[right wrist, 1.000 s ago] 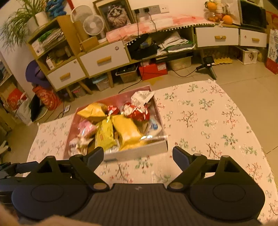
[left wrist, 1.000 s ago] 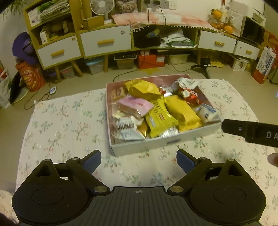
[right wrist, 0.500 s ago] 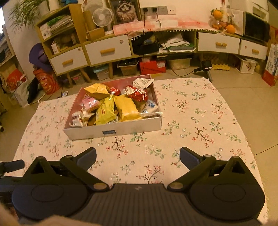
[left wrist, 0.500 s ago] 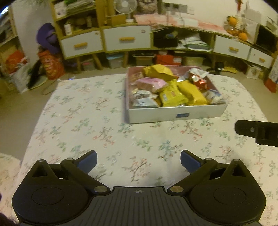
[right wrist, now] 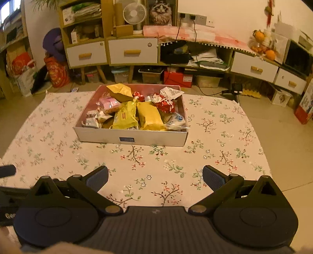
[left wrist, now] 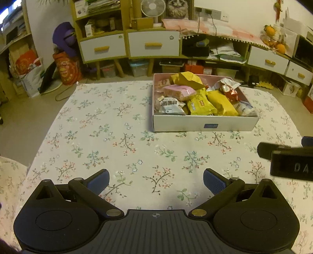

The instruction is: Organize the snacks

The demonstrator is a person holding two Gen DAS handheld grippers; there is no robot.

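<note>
A shallow white box (left wrist: 205,123) with a pink inside stands on the flowered tablecloth, piled with snack packets. Among them are yellow bags (left wrist: 221,102), a pink pack (left wrist: 179,91) and red-and-white wrappers (left wrist: 228,91). My left gripper (left wrist: 156,181) hovers over bare cloth well in front of the box and to its left, open and holding nothing. In the right wrist view the same box (right wrist: 131,136) lies straight ahead. My right gripper (right wrist: 155,177) is open and holding nothing, short of the box's front wall.
The right gripper's black finger (left wrist: 264,150) pokes into the left wrist view at the right edge. Bare cloth (left wrist: 101,125) lies left of the box. Beyond the table stand drawer cabinets (right wrist: 133,51), floor boxes and a fan (right wrist: 135,13).
Both grippers have drawn back from the box, which now sits farther off. Their jaws have spread a little wider, and both views have rolled to level.
</note>
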